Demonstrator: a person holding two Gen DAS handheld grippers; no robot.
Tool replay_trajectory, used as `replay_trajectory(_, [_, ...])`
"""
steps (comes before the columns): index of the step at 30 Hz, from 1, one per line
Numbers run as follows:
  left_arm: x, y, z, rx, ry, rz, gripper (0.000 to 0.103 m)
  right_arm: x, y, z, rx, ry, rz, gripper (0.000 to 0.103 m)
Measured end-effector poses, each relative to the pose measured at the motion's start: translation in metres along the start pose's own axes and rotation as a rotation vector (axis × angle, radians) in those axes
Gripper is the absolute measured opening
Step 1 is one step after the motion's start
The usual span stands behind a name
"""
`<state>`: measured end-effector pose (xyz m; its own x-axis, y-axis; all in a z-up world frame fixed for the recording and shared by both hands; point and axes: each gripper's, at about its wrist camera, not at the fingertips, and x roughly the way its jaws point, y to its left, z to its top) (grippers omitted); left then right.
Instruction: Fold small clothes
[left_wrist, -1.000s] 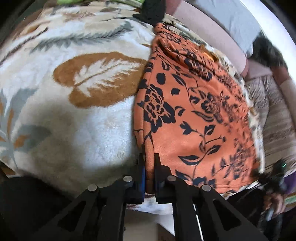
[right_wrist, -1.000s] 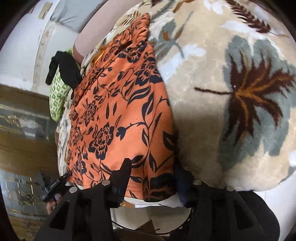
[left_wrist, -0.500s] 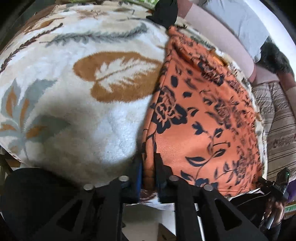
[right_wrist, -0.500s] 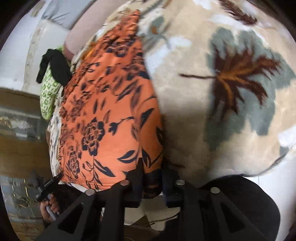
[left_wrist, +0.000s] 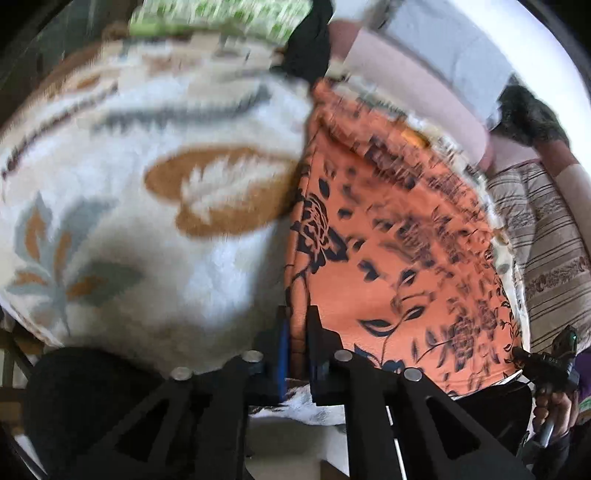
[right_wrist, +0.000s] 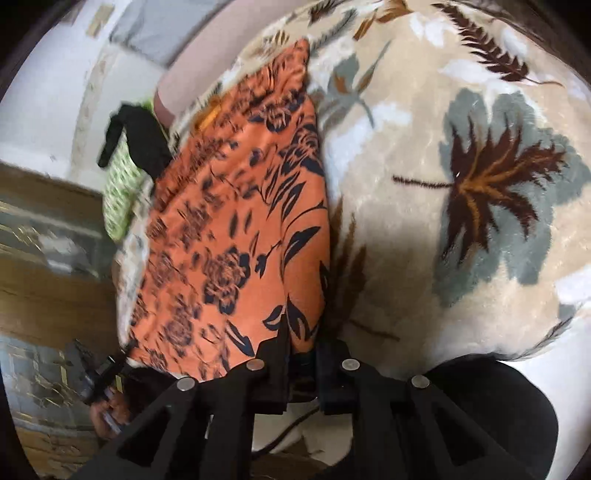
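In the left wrist view, the near edge of the orange floral garment (left_wrist: 399, 251) is pinched by the left hand-held gripper (left_wrist: 298, 350); the garment is spread ahead and to its right on a leaf-patterned blanket (left_wrist: 147, 221). A black cloth (left_wrist: 308, 48) and green patterned fabric (left_wrist: 221, 16) are seen far ahead.

In the right wrist view, the garment's (right_wrist: 236, 229) other near corner is clamped by the right hand-held gripper (right_wrist: 302, 350), with the blanket (right_wrist: 461, 166) stretched out to its right.

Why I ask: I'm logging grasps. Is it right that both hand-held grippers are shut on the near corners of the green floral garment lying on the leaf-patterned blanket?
Not quite: the garment is orange with dark flowers, not green, as both wrist views show. The left hand-held gripper and the right hand-held gripper are shut on its near corners, on the leaf-patterned blanket.
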<state>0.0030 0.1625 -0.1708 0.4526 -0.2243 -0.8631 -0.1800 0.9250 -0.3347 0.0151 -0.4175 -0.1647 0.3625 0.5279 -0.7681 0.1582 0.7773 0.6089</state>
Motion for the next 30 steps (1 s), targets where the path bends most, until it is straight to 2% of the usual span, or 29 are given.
replay_trajectory(1, [0.01, 0.003, -0.002, -0.014, 0.036, 0.025, 0.021, 0.005, -0.004, 0.001, 0.01, 0.012, -0.027, 0.018])
replay_trajectory(2, [0.016, 0.006, -0.005, -0.025, 0.051, 0.026, 0.021, 0.016, -0.009, 0.001, 0.031, 0.047, -0.062, 0.028])
replay_trajectory(3, [0.014, 0.003, -0.005, -0.018, 0.036, 0.026, 0.026, 0.019, -0.009, 0.0, 0.025, 0.06, -0.086, 0.035])
replay_trajectory(4, [0.01, 0.0, -0.005, -0.008, 0.034, 0.019, 0.043, 0.02, -0.002, -0.001, -0.012, 0.057, -0.104, 0.038])
replay_trajectory(5, [0.007, -0.003, -0.005, -0.002, 0.027, 0.01, 0.053, 0.022, 0.004, -0.001, -0.031, 0.067, -0.083, 0.059])
replay_trajectory(6, [0.005, -0.004, -0.005, 0.003, 0.014, 0.007, 0.06, 0.023, 0.007, -0.002, -0.04, 0.068, -0.07, 0.07])
replay_trajectory(7, [0.007, -0.006, -0.006, 0.02, 0.014, 0.018, 0.055, 0.025, 0.01, -0.002, -0.058, 0.073, -0.083, 0.07])
replay_trajectory(8, [0.01, -0.007, -0.007, 0.036, 0.028, 0.037, 0.039, 0.03, 0.011, -0.002, -0.067, 0.087, -0.091, 0.07])
replay_trajectory(9, [0.012, -0.006, -0.006, 0.048, 0.035, 0.074, 0.01, 0.032, 0.011, -0.003, -0.063, 0.085, -0.09, 0.065])
replay_trajectory(10, [0.011, -0.005, -0.004, 0.05, 0.037, 0.065, 0.008, 0.03, 0.009, -0.003, -0.052, 0.085, -0.088, 0.055])
replay_trajectory(11, [0.008, -0.003, -0.003, 0.04, 0.04, 0.041, 0.007, 0.029, 0.006, -0.001, -0.031, 0.092, -0.063, 0.01])
replay_trajectory(13, [0.0, -0.002, 0.001, 0.034, 0.028, -0.002, 0.007, 0.025, 0.003, -0.003, -0.008, 0.09, -0.017, 0.012])
replay_trajectory(15, [-0.009, -0.004, 0.003, 0.045, 0.018, -0.012, 0.007, 0.017, 0.008, -0.003, -0.013, 0.084, 0.027, 0.012])
replay_trajectory(18, [0.006, -0.001, 0.009, 0.008, 0.087, -0.013, 0.007, 0.006, 0.008, 0.001, -0.004, 0.075, 0.078, 0.012])
replay_trajectory(20, [0.015, -0.003, 0.016, -0.004, 0.138, -0.004, 0.007, 0.011, 0.004, 0.004, 0.017, 0.101, 0.101, 0.012])
replay_trajectory(21, [0.01, -0.006, 0.022, 0.003, 0.134, -0.015, 0.007, 0.015, 0.007, 0.008, 0.025, 0.113, 0.113, 0.012])
replay_trajectory(23, [-0.013, -0.024, 0.051, 0.038, 0.066, -0.071, 0.007, 0.014, 0.016, 0.017, 0.024, 0.107, 0.156, 0.012])
replay_trajectory(25, [-0.032, -0.04, 0.085, 0.05, -0.001, -0.128, 0.007, 0.004, 0.034, 0.041, 0.007, 0.069, 0.215, 0.012])
replay_trajectory(28, [-0.053, -0.062, 0.151, 0.058, -0.11, -0.203, 0.007, -0.017, 0.064, 0.098, -0.033, -0.021, 0.304, 0.012])
replay_trajectory(30, [-0.051, -0.071, 0.202, 0.045, -0.191, -0.231, 0.007, -0.025, 0.082, 0.149, -0.054, -0.093, 0.356, 0.012])
